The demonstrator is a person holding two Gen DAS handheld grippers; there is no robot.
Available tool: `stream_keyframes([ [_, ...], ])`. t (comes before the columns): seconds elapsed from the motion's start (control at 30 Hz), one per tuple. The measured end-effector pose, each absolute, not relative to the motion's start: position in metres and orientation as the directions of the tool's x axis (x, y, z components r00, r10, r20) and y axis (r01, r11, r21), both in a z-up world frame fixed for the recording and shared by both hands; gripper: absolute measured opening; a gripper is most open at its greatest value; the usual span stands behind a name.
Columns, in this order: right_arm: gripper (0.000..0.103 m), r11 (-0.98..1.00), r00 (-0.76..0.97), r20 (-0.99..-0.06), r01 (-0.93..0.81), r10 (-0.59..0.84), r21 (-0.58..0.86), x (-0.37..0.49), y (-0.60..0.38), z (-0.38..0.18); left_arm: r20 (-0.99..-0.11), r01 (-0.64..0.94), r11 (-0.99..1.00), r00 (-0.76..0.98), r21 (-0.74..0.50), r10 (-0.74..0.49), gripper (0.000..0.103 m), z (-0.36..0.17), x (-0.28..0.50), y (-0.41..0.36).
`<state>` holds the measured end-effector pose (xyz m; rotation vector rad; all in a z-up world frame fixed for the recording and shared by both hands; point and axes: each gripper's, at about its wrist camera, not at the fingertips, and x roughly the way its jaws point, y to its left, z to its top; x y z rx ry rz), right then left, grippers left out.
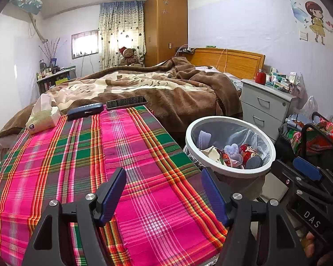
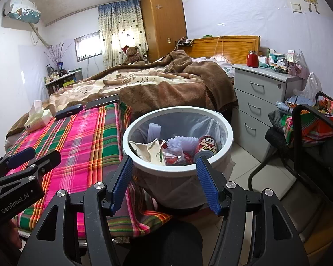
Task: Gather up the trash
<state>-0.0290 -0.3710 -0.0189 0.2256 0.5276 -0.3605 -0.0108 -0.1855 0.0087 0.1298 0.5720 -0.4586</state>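
Trash (image 2: pixel 177 149) fills your bin (image 2: pixel 226 124), frame centre, beside the plaid cloth (image 1: pixel 126 155). Your right gripper (image 2: pixel 164 184) hangs before its rim, jaws apart, empty; your left gripper (image 1: pixel 164 196) likewise over the cloth.

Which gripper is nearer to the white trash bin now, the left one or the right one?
The right gripper. It hangs open just in front of the white trash bin, aimed at its near rim. The left gripper, also open, hovers over the plaid cloth, with the bin off to its right.
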Motion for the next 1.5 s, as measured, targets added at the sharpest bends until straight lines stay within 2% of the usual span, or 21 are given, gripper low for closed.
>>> stream_keyframes([
  [1.5,0.061,0.914,0.806,-0.525,0.388,-0.273,0.121,-0.0296,-0.3670,-0.0157,-0.545,0.452,0.892,0.745,-0.011,-0.385,0.070,0.0098,-0.0128,-0.1840],
])
